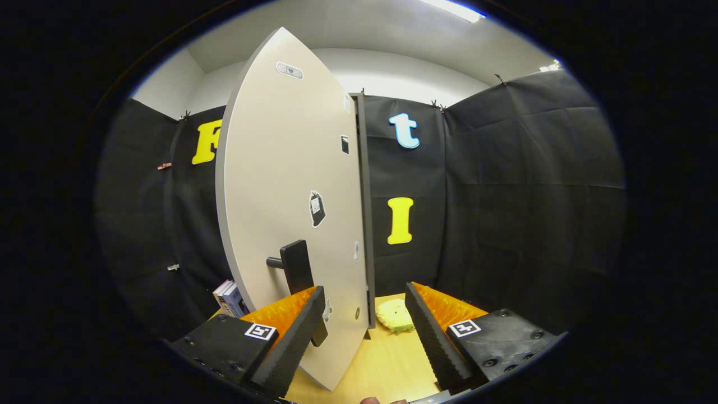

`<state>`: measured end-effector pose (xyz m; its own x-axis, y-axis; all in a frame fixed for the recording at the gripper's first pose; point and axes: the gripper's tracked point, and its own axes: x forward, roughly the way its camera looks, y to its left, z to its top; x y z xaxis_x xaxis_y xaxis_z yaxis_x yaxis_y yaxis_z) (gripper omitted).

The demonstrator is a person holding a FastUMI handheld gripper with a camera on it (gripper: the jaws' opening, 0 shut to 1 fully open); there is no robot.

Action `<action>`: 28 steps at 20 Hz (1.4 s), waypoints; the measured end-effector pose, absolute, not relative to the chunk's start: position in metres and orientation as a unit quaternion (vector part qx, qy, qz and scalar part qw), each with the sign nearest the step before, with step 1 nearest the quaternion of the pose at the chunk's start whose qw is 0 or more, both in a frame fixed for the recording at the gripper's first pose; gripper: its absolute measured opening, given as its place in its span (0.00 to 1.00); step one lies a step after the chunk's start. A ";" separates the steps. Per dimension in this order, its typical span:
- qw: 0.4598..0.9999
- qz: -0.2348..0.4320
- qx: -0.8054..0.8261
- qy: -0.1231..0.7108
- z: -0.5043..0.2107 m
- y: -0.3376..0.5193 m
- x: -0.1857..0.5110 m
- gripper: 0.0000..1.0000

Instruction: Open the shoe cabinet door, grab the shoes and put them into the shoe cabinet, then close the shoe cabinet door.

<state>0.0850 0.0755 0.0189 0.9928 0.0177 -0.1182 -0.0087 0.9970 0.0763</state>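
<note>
The pale grey shoe cabinet door (286, 185) stands open, swung out toward me from the dark cabinet frame (363, 213). Its black handle (294, 266) sticks out of the face I see, just beyond my left finger (291, 336), which covers the handle's lower end. My gripper (364, 292) is open. The door's lower corner reaches in between the fingers, and neither finger visibly presses on it. A pale yellow fluffy shoe (395, 316) lies on the wooden table (381, 365), just ahead of the right finger (432, 331) and past the door.
A small stack of books (229, 297) stands on the table left of the door, behind my left finger. Black cloth walls close the booth on all sides. A bit of a hand (370, 400) shows at the table's near edge.
</note>
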 end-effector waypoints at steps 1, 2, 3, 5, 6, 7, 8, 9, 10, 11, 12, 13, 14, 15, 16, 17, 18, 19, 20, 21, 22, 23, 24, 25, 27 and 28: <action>0.997 0.016 0.036 0.060 0.018 0.086 0.088 0.96; 0.997 0.026 0.035 0.060 0.018 0.096 0.092 0.96; 0.997 0.037 0.034 0.062 0.018 0.107 0.095 0.96; 0.996 0.056 0.029 0.066 0.015 0.126 0.103 0.96; 0.995 0.064 0.026 0.066 0.015 0.134 0.106 0.96; 0.995 0.072 0.025 0.065 0.017 0.143 0.109 0.96; 0.994 0.079 0.026 0.065 0.018 0.151 0.112 0.96; 0.994 0.084 0.026 0.063 0.019 0.158 0.113 0.96; 0.994 0.087 0.023 0.061 0.019 0.163 0.115 0.96; 0.994 0.088 0.020 0.059 0.020 0.166 0.116 0.96; 0.994 0.090 0.019 0.058 0.019 0.168 0.118 0.96; 0.994 0.092 0.021 0.060 0.019 0.170 0.118 0.96; 0.994 0.093 0.024 0.061 0.020 0.168 0.118 0.96; 0.994 0.092 0.027 0.060 0.020 0.167 0.119 0.96; 0.994 0.090 0.028 0.058 0.022 0.164 0.119 0.96; 0.994 0.088 0.028 0.056 0.024 0.162 0.118 0.96; 0.994 0.086 0.028 0.056 0.023 0.160 0.118 0.96; 0.994 0.084 0.028 0.055 0.024 0.158 0.117 0.96; 0.995 0.082 0.029 0.055 0.025 0.155 0.117 0.96; 0.995 0.079 0.030 0.051 0.027 0.152 0.116 0.96; 0.996 0.075 0.029 0.048 0.028 0.150 0.117 0.96; 0.996 0.070 0.026 0.047 0.029 0.146 0.117 0.96; 0.996 0.067 0.024 0.046 0.028 0.143 0.117 0.96; 0.997 0.064 0.025 0.047 0.028 0.139 0.115 0.96; 0.997 0.059 0.030 0.049 0.028 0.133 0.113 0.96; 0.997 0.056 0.032 0.050 0.028 0.130 0.113 0.96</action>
